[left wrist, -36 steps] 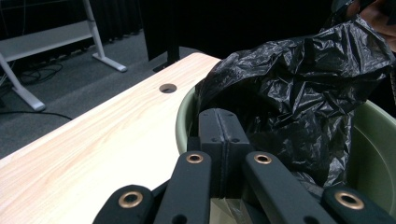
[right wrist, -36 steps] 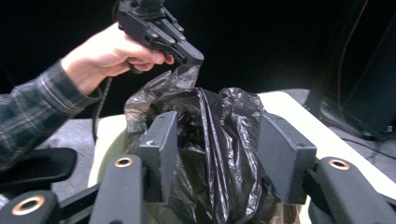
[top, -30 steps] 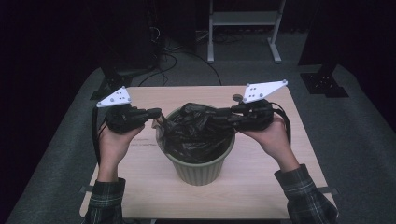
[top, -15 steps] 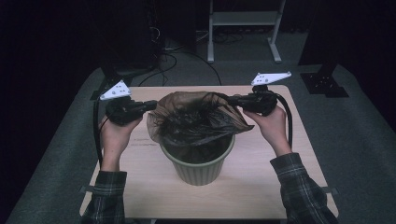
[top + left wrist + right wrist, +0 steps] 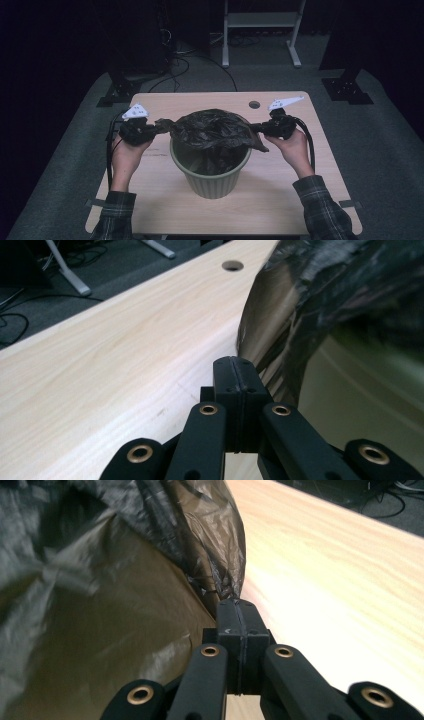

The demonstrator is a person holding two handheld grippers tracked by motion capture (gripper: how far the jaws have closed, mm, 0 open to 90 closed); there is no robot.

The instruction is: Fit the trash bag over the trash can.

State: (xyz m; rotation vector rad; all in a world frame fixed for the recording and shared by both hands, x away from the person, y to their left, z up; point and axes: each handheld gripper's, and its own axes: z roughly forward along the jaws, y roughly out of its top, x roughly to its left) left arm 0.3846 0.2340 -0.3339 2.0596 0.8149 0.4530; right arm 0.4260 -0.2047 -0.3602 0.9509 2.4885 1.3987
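A black plastic bin bag [image 5: 212, 131] is stretched wide over a pale green bin [image 5: 212, 177] in the middle of the wooden table [image 5: 280, 195]. My left gripper [image 5: 159, 125] is shut on the bag's left edge, and my right gripper [image 5: 256, 128] is shut on its right edge. In the left gripper view the jaws [image 5: 234, 367] meet on the bag film [image 5: 325, 300] beside the bin's green wall [image 5: 360, 405]. The right gripper view has the jaws [image 5: 238, 607] pinching a gathered corner of the bag [image 5: 120, 595]. The lower part of the bag hangs inside the bin.
A round cable hole [image 5: 254, 104] sits near the table's far edge. Beyond the table stand a white frame's legs [image 5: 260, 35], dark stand feet [image 5: 350, 90] and floor cables [image 5: 195, 55]. Each gripper's cable trails down along the forearm.
Both grippers have pulled apart, left going left and right going right. The crumpled bag has spread open and lowered over the bin's mouth.
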